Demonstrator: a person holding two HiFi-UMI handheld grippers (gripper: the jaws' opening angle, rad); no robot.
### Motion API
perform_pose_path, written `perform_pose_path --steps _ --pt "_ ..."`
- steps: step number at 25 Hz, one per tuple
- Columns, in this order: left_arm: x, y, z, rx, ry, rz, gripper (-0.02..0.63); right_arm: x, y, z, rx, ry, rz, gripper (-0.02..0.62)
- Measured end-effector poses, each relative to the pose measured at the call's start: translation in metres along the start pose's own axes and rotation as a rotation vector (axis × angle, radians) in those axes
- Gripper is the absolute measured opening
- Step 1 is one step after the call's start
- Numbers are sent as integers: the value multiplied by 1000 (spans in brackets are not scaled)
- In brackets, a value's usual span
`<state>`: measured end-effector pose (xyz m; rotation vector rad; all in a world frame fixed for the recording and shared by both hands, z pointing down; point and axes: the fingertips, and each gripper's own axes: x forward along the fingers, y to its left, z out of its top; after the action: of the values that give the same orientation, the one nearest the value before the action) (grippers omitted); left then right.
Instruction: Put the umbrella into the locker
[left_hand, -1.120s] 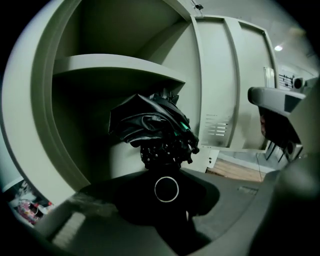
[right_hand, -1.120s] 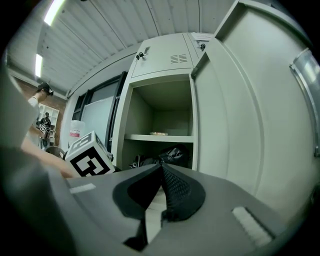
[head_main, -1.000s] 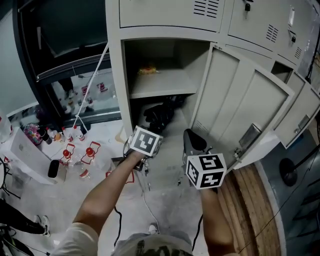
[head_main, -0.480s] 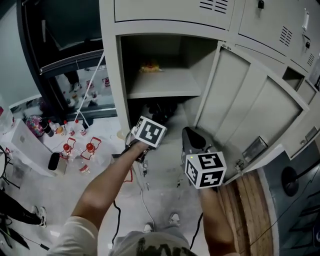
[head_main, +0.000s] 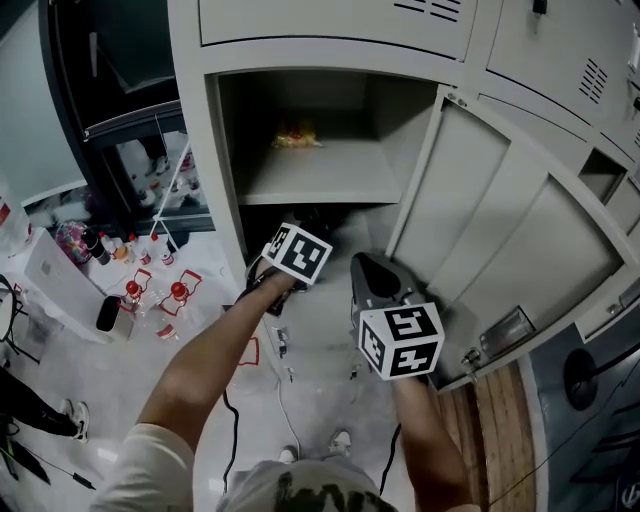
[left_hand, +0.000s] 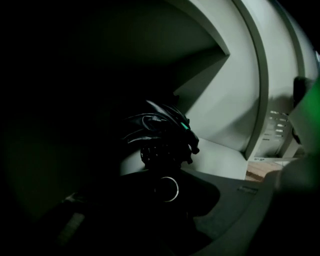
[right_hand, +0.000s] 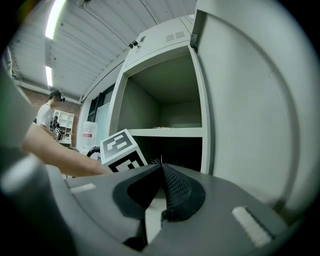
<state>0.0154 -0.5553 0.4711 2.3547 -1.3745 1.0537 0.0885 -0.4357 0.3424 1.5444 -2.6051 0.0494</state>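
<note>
In the head view the locker stands with its door swung out to the right. A shelf splits the inside, and a small yellowish thing lies at the back of that shelf. The left gripper reaches into the mouth of the lower compartment, under the shelf, with its marker cube facing up. The umbrella shows only as a dark mass just beyond it, inside that compartment. The right gripper hangs in front of the locker, near the door and apart from the umbrella. Small bottles stand on the floor to the left. The left gripper view is very dark. The folded black umbrella lies against the pale locker wall, and its handle, with a bright ring, runs back into the left gripper. The jaws look closed on that handle. In the right gripper view the right gripper has its jaws pressed together with nothing between them. Past them are the open locker, its shelf, the door close on the right, and the left gripper at the lower compartment. A person stands far off at the left.
</note>
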Motion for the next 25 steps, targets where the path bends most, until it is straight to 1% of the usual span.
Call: perform_pose_path --steps 4,7,11,16,21,25 --pt "9 5 2 -9 25 31 123 5 -3 1 8 -5 7 -9" --pt "16 11 5 19 36 57 123 7 -4 4 14 -13 11 -9" --pt "24 20 5 56 69 96 123 10 -4 2 -12 -3 20 -9" --pt "33 26 6 79 106 138 124 10 -7 2 -12 -7 17 -9" --pt "39 35 6 120 140 181 124 9 -15 2 30 -15 6 -9" --pt "44 40 7 150 166 210 126 9 -15 1 38 -17 5 -9"
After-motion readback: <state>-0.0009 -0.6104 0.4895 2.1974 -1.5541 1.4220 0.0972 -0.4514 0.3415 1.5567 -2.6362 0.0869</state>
